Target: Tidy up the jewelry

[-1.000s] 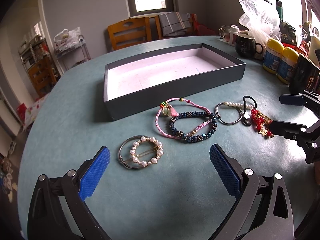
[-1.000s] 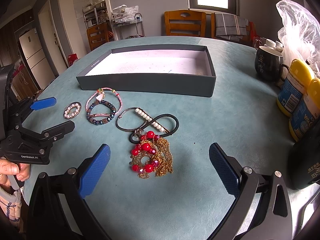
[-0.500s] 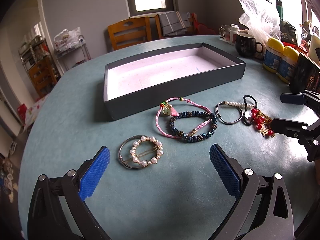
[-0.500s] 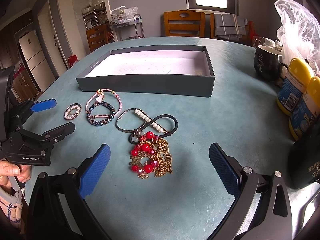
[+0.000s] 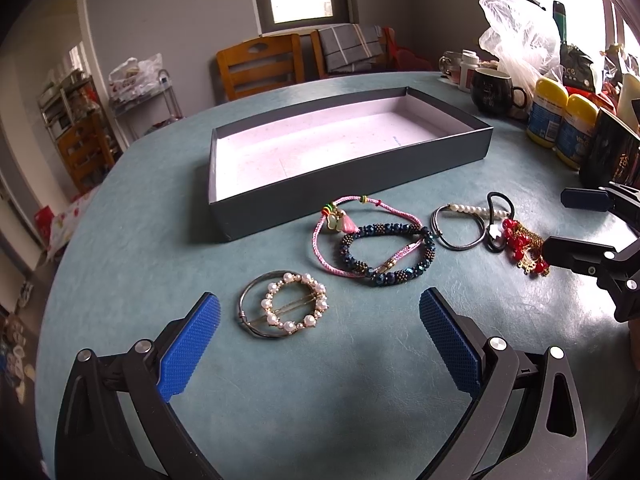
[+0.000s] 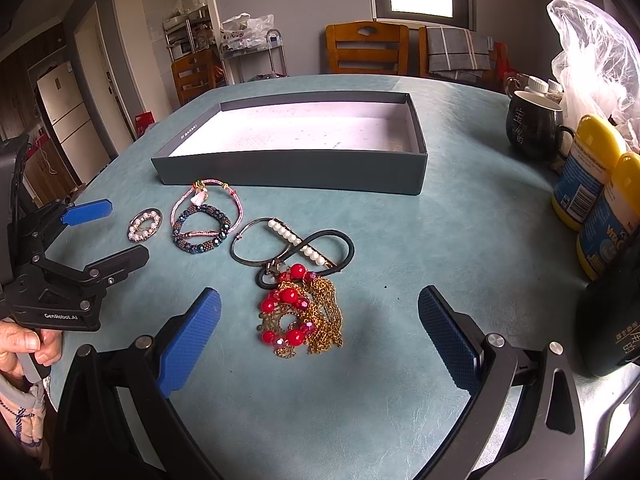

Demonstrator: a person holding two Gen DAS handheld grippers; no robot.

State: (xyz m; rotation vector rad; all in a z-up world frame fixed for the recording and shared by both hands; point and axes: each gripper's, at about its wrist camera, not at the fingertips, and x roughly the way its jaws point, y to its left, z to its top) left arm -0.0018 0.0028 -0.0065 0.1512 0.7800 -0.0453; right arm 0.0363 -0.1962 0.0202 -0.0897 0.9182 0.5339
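Both the left tongs (image 5: 320,338) and right tongs (image 6: 319,332) are held spread above the surface (image 6: 460,240), where the jewelry (image 6: 300,312) is laid beside the empty box (image 6: 292,168).

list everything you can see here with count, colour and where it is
box: 1, dark grey with pale lining, nothing in it, table centre
pearl ring clip: 1, white and gold, nearest left gripper
cord bracelet: 1, pink, before the box
beaded bracelet: 1, dark blue, overlapping the cord one
pearl bangle: 1, grey wire, white pearls
hair tie: 1, black, across the bangle
bead and chain necklace: 1, red and gold, heaped before right gripper
mug: 1, black, table's right
bottles: 2, yellow, right edge
plastic bag: 1, clear, behind bottles
table: 1, teal
left gripper: blue fingers, open
right gripper: blue fingers, open
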